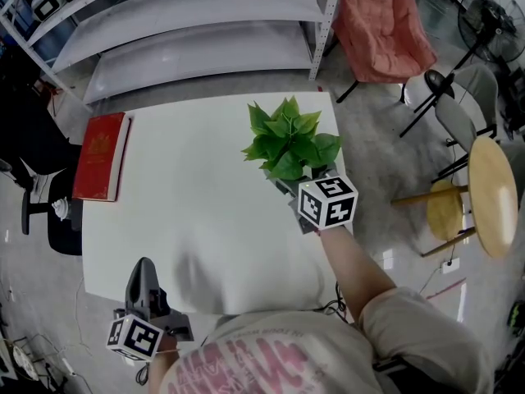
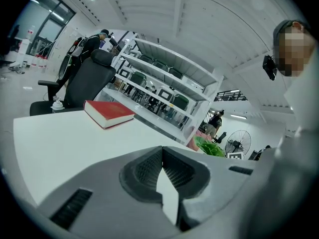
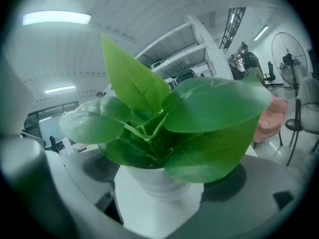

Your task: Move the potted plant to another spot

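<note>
Two risks noted: tipping, if right gripper [image 1: 289, 185] closes on leaves [image 3: 209, 108] rather than pot [image 3: 159, 183]; falling off table [image 1: 197, 187], since plant [image 1: 287, 142] stands near far right corner. Right jaws wide, one each side of pot, no contact seen. Left gripper [image 2: 162, 156] at near edge, jaws together, empty. Pot white, smooth, tapered, likely slippery. Leaves broad, glossy.

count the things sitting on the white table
2. A red book lies along the left edge of the table. The potted plant stands near the far right corner. Its leaves could hide something small beneath them.
</note>
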